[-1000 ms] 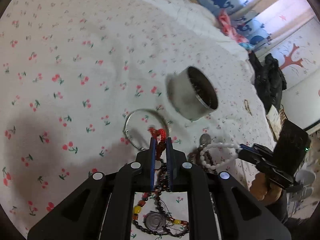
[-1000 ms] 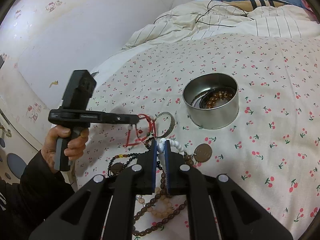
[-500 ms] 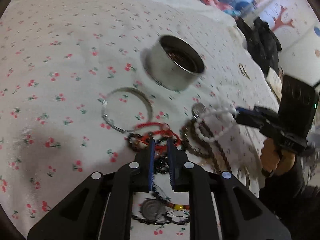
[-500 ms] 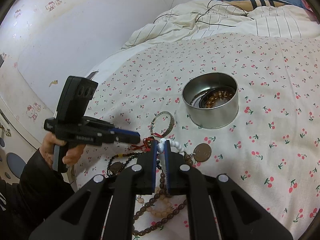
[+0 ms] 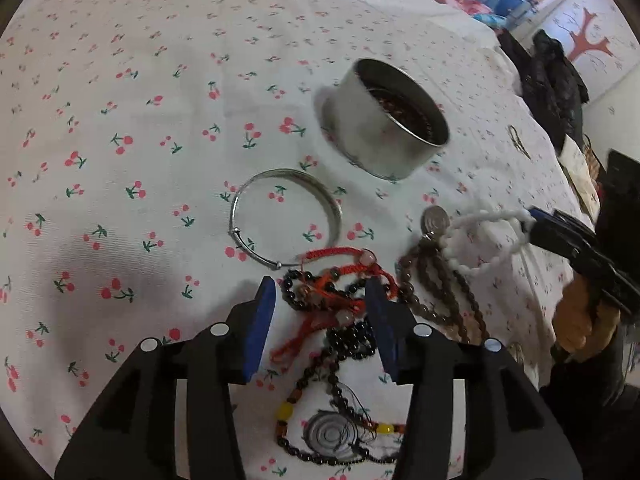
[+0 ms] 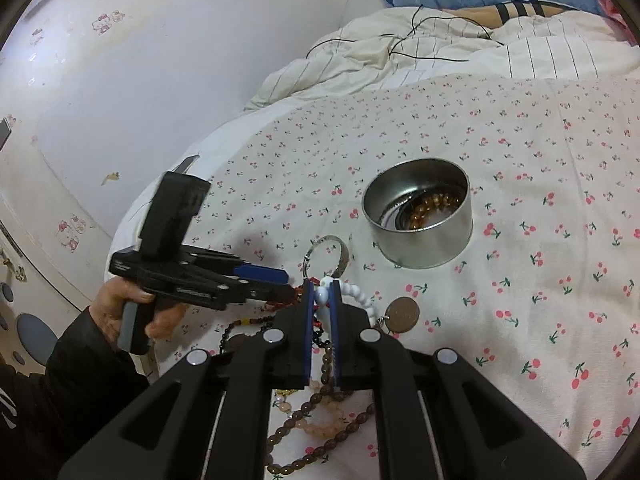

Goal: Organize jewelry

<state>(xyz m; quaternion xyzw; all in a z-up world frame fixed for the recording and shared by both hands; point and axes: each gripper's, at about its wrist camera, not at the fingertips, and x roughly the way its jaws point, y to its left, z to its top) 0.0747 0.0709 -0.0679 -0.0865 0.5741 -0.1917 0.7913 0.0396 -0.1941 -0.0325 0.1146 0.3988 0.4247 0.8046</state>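
Red cord: a braided red cord bracelet (image 5: pixel 340 276) lies on the cloth between the fingers of the left gripper (image 5: pixel 320 300), at 6 o'clock in the left wrist view, tangled with a black bead strand (image 5: pixel 352 340). The jaws are opening and the blue pads stand clear of the cord on both sides.
Left gripper, other view: the right wrist camera sees it from the side at 9 o'clock, held by a hand (image 6: pixel 120 312) in a dark sleeve, its tips down at the heap.
Right gripper: the right gripper (image 6: pixel 322 292) is clenched on a white bead bracelet (image 6: pixel 360 296), whose loop trails toward 3 o'clock of the tips. The left wrist view shows the same loop (image 5: pixel 476 240) stretched from the blue tips at 3 o'clock.
Brown beads: a brown bead strand (image 5: pixel 436 292) lies just beside the red cord, and carries a round coin pendant (image 5: pixel 435 218).
Disc: only the left wrist view shows a silvery disc pendant (image 5: pixel 332 436) on the black strand, at 6 o'clock under the gripper body.
Pale beads: only the right wrist view shows a pale pink bead bracelet (image 6: pixel 316 420) under its own gripper.
Bangle: a silver bangle (image 5: pixel 286 218) lies flat beyond the heap, toward 11 o'clock of it.
Tin: a round metal tin (image 5: pixel 384 128) stands farther off at 1 o'clock; the right wrist view looks into it and shows amber beads (image 6: pixel 432 208) inside.
Cloth: a cherry-print sheet (image 5: pixel 140 100) bears everything.
Far end: a striped quilt (image 6: pixel 440 52) is bunched at 12 o'clock in the right wrist view.
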